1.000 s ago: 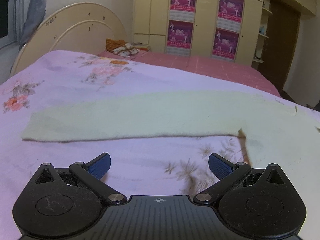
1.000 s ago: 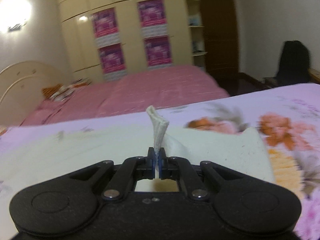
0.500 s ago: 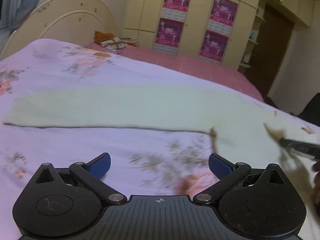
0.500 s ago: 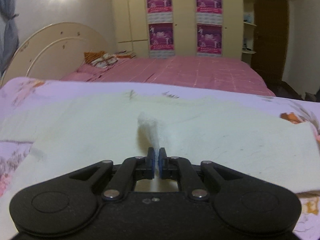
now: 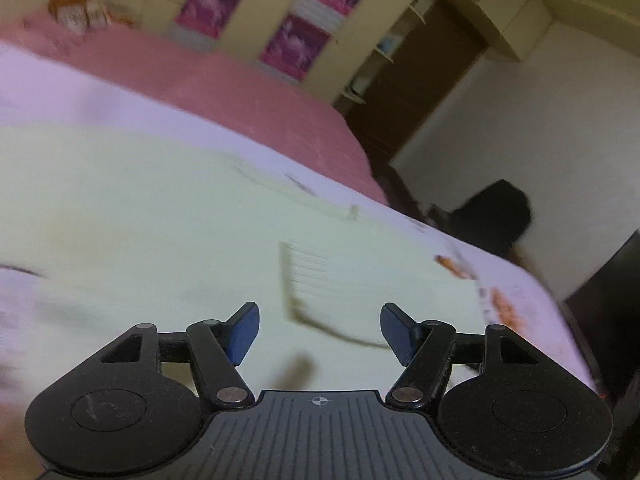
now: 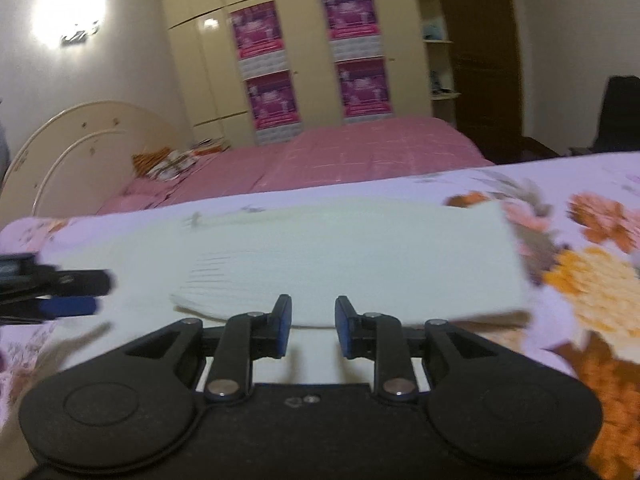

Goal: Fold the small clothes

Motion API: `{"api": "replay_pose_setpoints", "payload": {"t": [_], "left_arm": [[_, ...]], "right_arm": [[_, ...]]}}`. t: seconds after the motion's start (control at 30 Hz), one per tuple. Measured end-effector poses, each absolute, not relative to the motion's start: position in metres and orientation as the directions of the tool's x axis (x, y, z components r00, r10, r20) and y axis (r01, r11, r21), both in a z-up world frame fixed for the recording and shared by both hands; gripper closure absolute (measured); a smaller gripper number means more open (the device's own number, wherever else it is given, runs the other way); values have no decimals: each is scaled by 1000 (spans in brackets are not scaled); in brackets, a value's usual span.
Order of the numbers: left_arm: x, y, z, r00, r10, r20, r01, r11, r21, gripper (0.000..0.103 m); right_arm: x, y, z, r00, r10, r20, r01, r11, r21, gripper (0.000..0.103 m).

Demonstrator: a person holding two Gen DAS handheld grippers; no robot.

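Observation:
A pale cream knitted garment (image 5: 152, 216) lies flat on the floral lilac bedsheet (image 6: 600, 184). In the right wrist view a sleeve with a ribbed cuff (image 6: 224, 280) lies folded over the garment's body (image 6: 360, 248). My right gripper (image 6: 309, 330) is open and empty, just in front of the garment's near edge. My left gripper (image 5: 319, 332) is open and empty over the garment, with the ribbed cuff (image 5: 308, 276) lying just ahead of it. The left gripper's fingers (image 6: 68, 292) also show at the left edge of the right wrist view.
A pink bed (image 6: 360, 152) with a cream headboard (image 6: 80, 148) stands behind. A wardrobe with pink posters (image 6: 312, 60) lines the back wall. A dark chair (image 5: 492, 216) and a dark door (image 6: 476, 48) are at the right. The bed's edge drops off at the right (image 5: 560, 300).
My right gripper has opened and let go of the sleeve, which now lies folded across the garment. My left gripper has swung right over the garment and tilted.

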State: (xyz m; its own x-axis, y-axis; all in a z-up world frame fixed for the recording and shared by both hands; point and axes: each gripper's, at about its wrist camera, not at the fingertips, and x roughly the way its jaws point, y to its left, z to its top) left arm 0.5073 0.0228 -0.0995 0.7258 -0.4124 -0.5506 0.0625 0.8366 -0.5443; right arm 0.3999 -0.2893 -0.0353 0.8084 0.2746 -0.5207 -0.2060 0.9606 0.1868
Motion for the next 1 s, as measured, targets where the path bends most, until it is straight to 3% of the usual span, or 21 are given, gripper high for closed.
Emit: {"api": "replay_pose_setpoints", "payload": {"t": [0.03, 0.1, 0.13, 0.2, 0.23, 0.47, 1.0], "left_arm": [[517, 15, -105, 710, -428, -559, 56, 826, -561, 38], [537, 4, -120, 676, -440, -591, 7, 806, -592, 68], [545, 2, -128, 665, -446, -599, -23, 790, -613, 71], [556, -7, -142, 666, -441, -601, -60, 772, -632, 94], [556, -13, -146, 668, -433, -606, -70, 773, -630, 98], [556, -5, -130, 749, -372, -548, -28, 809, -588, 99], [527, 95, -114, 781, -257, -569, -94, 853, -513, 99]], "right_arm": [[400, -295, -36, 813, 266, -519, -193, 963, 190, 78], [396, -313, -36, 819, 248, -517, -165, 965, 202, 78], [394, -320, -36, 822, 240, -517, -152, 966, 209, 78], [393, -331, -39, 823, 228, -519, -129, 967, 220, 78], [391, -337, -40, 823, 224, -522, -115, 966, 232, 78], [391, -367, -49, 810, 222, -544, -56, 951, 304, 76], [419, -368, -73, 763, 396, -510, 18, 777, 630, 62]]}}
